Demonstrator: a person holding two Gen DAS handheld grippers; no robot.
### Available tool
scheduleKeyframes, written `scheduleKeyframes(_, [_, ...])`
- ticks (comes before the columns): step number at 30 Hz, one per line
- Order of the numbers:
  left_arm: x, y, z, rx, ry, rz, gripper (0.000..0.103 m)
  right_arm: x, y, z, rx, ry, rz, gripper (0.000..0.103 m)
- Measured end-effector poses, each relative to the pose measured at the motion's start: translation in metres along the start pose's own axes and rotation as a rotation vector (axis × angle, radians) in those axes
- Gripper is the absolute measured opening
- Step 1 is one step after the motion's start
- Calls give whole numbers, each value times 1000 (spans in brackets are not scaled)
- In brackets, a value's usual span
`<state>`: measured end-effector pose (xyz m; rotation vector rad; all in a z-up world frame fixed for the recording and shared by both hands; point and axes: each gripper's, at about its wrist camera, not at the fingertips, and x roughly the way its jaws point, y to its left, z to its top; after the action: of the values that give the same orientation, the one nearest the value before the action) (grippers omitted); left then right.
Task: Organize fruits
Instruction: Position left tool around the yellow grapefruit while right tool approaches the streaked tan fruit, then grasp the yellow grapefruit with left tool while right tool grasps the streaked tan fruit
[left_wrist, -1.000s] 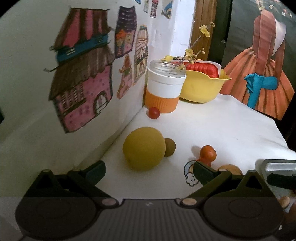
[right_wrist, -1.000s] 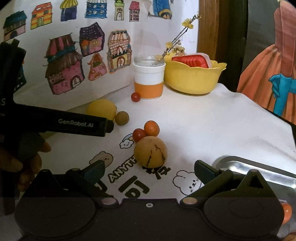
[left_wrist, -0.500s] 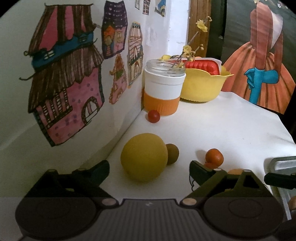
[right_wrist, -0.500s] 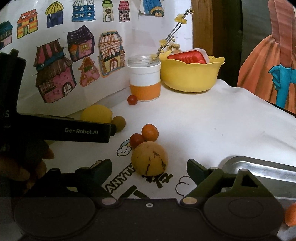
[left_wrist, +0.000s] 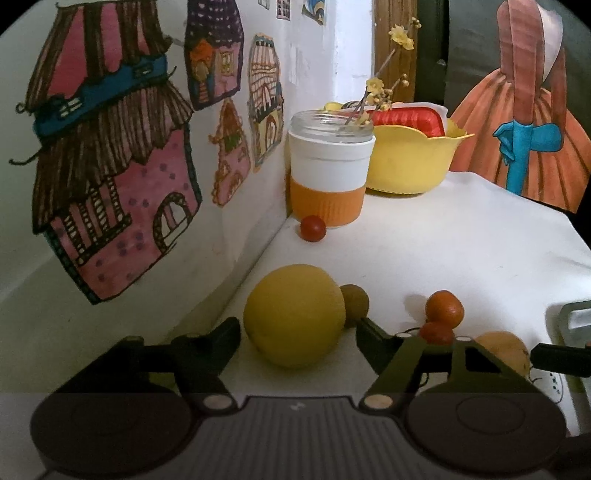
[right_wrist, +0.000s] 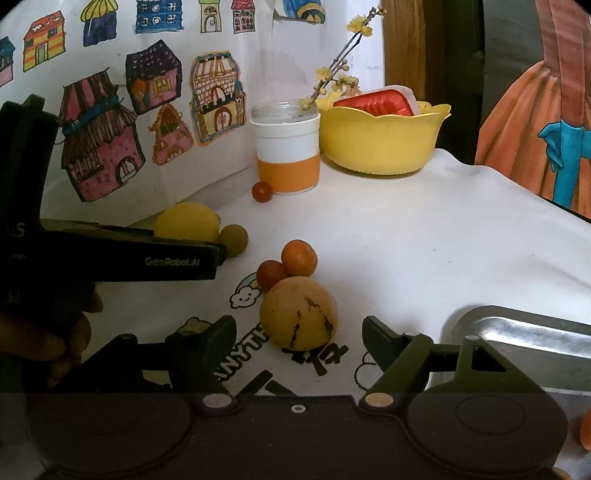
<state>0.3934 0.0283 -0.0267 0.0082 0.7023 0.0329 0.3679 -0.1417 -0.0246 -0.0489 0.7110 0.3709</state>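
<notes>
Trouble looks likeliest at the left gripper (left_wrist: 295, 332), spread wide around the lemon (left_wrist: 294, 315), since closing could knock the brown ball (left_wrist: 355, 305) touching it; the right gripper (right_wrist: 299, 332) gapes empty around the speckled fruit (right_wrist: 298, 313).

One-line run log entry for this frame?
left gripper: open, around yellow fruit | right gripper: open, around streaked fruit | nothing grasped

Saw a glass jar (left_wrist: 328, 173) in a white and orange sleeve standing upright far ahead of the left tongs (left_wrist: 298, 326), by the wall. Noted a twig of yellow flowers (left_wrist: 376, 88) leaning out of it. Found house drawings (left_wrist: 110, 155) up and left of those tongs, and a cartoon-printed tablecloth (right_wrist: 424, 240) beneath the right tongs (right_wrist: 299, 326).
</notes>
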Motion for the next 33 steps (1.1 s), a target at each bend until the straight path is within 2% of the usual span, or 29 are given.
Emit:
scheduleKeyframes(17, [9,2,2,-17,10,9,70,9,3,2,-10,15,-2,68])
scheduleKeyframes(23, [9,2,4,-17,8,-3,62,11,3,3,-10,18,-3,63])
scheduleKeyframes(33, [5,2,2,-18,11,-2,62,14,4,5,-11,18,-7,60])
